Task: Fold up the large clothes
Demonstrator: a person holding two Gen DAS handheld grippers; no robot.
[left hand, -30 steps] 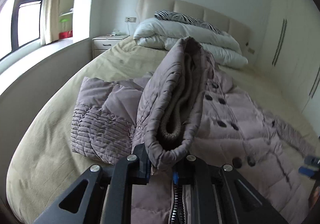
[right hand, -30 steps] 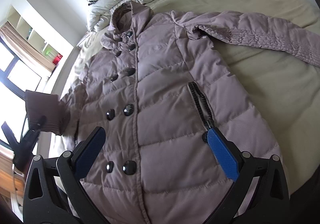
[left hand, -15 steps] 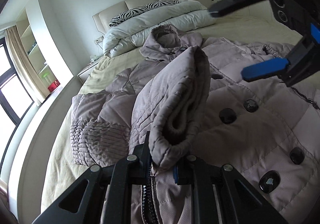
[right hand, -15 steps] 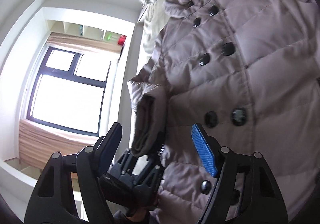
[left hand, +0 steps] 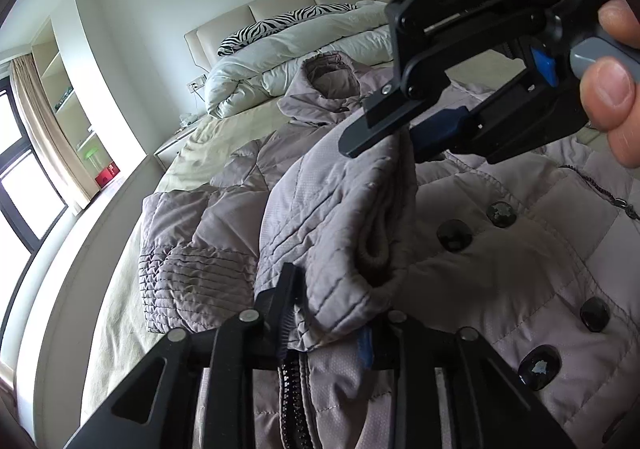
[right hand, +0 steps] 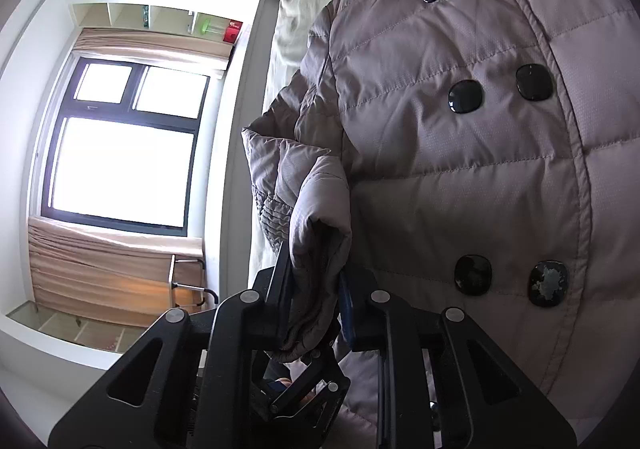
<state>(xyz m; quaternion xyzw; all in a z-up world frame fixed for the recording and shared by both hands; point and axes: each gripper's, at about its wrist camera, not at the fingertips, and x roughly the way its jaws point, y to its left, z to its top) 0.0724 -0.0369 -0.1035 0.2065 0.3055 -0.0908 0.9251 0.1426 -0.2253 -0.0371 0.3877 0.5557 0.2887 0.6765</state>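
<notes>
**Operator:** I have the coat point(left hand: 500, 249) lying front-up on the bed point(left hand: 208, 137), collar toward the headboard, buttons facing me. Its long axis runs from the foot edge up to the pillows. My left gripper point(left hand: 332, 325) is clamped on the sleeve cuff point(left hand: 360, 233), which is lifted off the bed and stands over the coat's window-side half.

**Second:** And the right?

**Operator:** My right gripper point(right hand: 312, 309) is pinched on the same cuff at its opposite end; in the left wrist view I see it biting the top of the cuff, just above my own fingers. So the cuff is held at both ends, its length running roughly between the two grippers.

**Second:** Which way does the sleeve need to go?

**Operator:** I judge it should go across the coat's long axis, away from the window-side edge of the bed toward the button rows point(right hand: 500, 89). The rest of the sleeve point(left hand: 192, 249) trails back on the window side. Both grippers are equally near, touching the cuff, so neither has to reach.

**Second:** Risk?

**Operator:** The padded fabric could spring back if I let go before it lies flat.
</notes>
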